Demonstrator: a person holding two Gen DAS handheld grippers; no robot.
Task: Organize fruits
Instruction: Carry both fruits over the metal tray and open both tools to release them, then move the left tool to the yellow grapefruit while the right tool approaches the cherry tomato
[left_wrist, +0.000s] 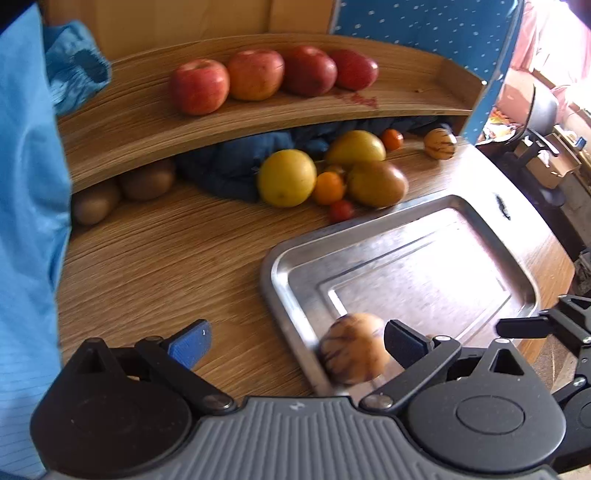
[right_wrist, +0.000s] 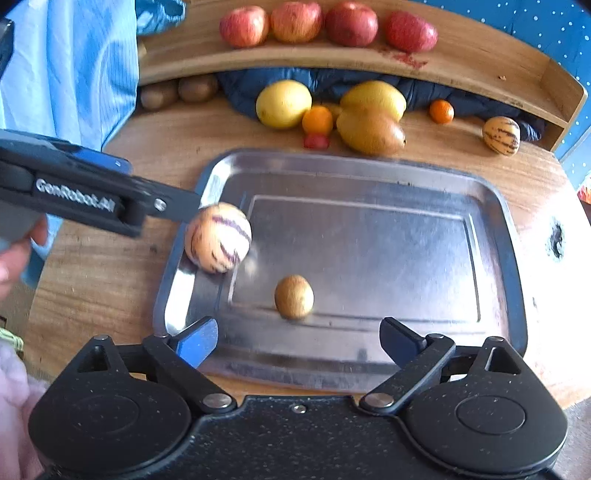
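A steel tray (right_wrist: 495, 229) lies on the wooden table. A striped pepino melon (left_wrist: 354, 349) rests on the tray's left rim, between the fingers of my left gripper (left_wrist: 299, 345), which is open and wider than the fruit. The right wrist view shows the same melon (right_wrist: 218, 238) blurred, just off the left gripper's fingertip (right_wrist: 184, 210). A small kiwi (right_wrist: 293, 297) sits loose in the tray. My right gripper (right_wrist: 300, 341) hangs open over the tray's near rim, just behind the kiwi, holding nothing.
Several red apples (right_wrist: 351, 24) line the upper shelf (right_wrist: 480, 62). Below it lie a yellow citrus (right_wrist: 283, 104), two mangoes (right_wrist: 371, 131), small oranges (right_wrist: 317, 120), a cherry tomato (right_wrist: 316, 141), a second pepino melon (right_wrist: 501, 134), kiwis (right_wrist: 197, 88) and a dark blue cloth (right_wrist: 243, 92). A blue sleeve (left_wrist: 33, 221) fills the left.
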